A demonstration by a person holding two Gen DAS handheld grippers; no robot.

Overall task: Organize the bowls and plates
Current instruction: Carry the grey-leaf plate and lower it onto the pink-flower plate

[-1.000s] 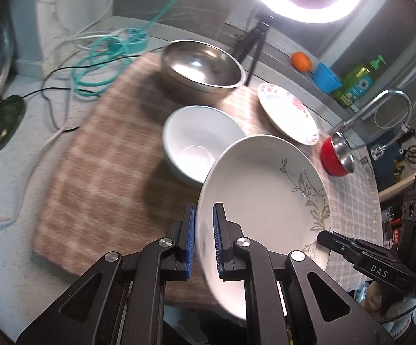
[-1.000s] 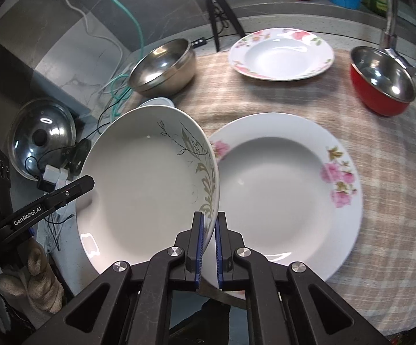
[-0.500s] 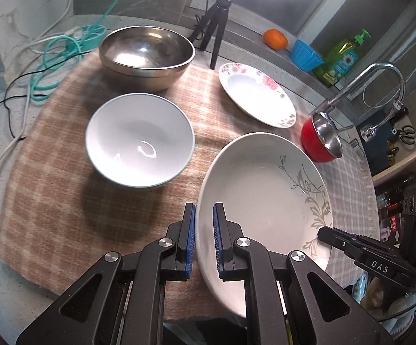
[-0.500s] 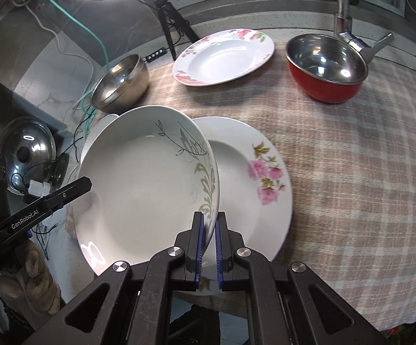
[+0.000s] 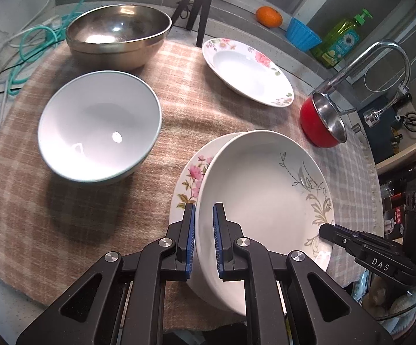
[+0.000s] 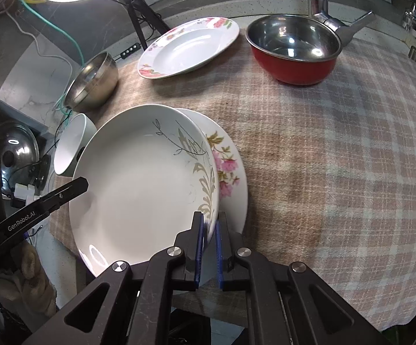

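Note:
A deep white plate with a grey-gold leaf pattern (image 5: 265,201) (image 6: 141,189) hangs between both grippers, over a pink-flowered plate (image 5: 189,178) (image 6: 228,166) that lies on the checked cloth. My left gripper (image 5: 203,241) is shut on the leaf plate's left rim. My right gripper (image 6: 209,247) is shut on its right rim. Whether the two plates touch I cannot tell. A white bowl (image 5: 98,126) stands to the left, a large steel bowl (image 5: 118,34) behind it, a second flowered plate (image 5: 248,72) at the back, and a red bowl (image 6: 294,49) beside the tap.
The checked cloth (image 6: 337,172) covers the counter. Cables (image 5: 32,46) lie at the back left and a tripod (image 5: 199,11) stands behind the steel bowl. An orange (image 5: 268,16), a blue cup (image 5: 302,33) and a green soap bottle (image 5: 340,40) line the ledge by the tap (image 5: 380,54).
Both grippers carried the leaf plate to the right and lower, from beside the white bowl to over the pink-flowered plate. Both grips stayed shut.

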